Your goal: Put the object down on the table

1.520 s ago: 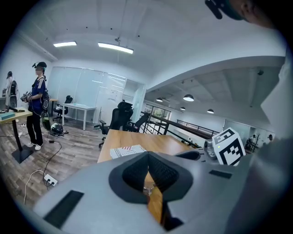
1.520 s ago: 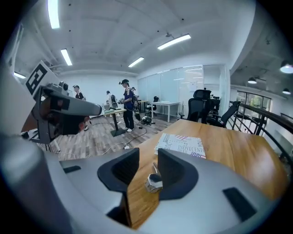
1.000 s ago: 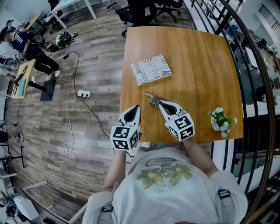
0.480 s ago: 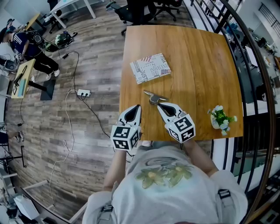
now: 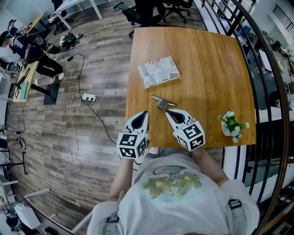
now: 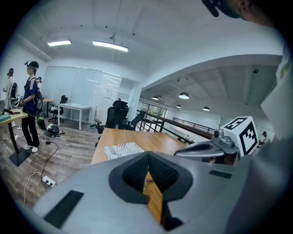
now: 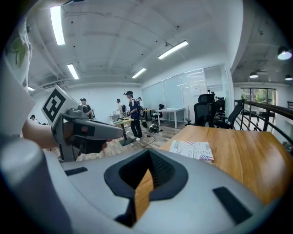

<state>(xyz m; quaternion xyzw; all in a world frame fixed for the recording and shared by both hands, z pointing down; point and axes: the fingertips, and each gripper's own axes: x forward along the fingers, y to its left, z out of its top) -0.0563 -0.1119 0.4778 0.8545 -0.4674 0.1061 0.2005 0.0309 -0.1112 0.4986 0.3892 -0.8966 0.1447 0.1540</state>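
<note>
A small grey metal object (image 5: 161, 102), a thin bar with a round knob, lies on the wooden table (image 5: 211, 69) near its front edge. My right gripper (image 5: 166, 111) sits just behind it, jaws shut with nothing between them; the right gripper view (image 7: 149, 157) shows only table through the slit, and the object is hidden there. My left gripper (image 5: 145, 112) hovers at the table's front left corner, also shut and holding nothing (image 6: 147, 157). A printed booklet (image 5: 158, 72) lies flat farther back on the table.
A small potted plant (image 5: 231, 125) stands at the table's right front corner. A metal railing (image 5: 271, 92) runs along the right. On the floor to the left lie a power strip (image 5: 88, 97) and cables. Office chairs (image 5: 147, 11) stand at the far end.
My right gripper has drawn back a little toward me, away from the metal object, which stays on the table. The left gripper has hardly moved.
</note>
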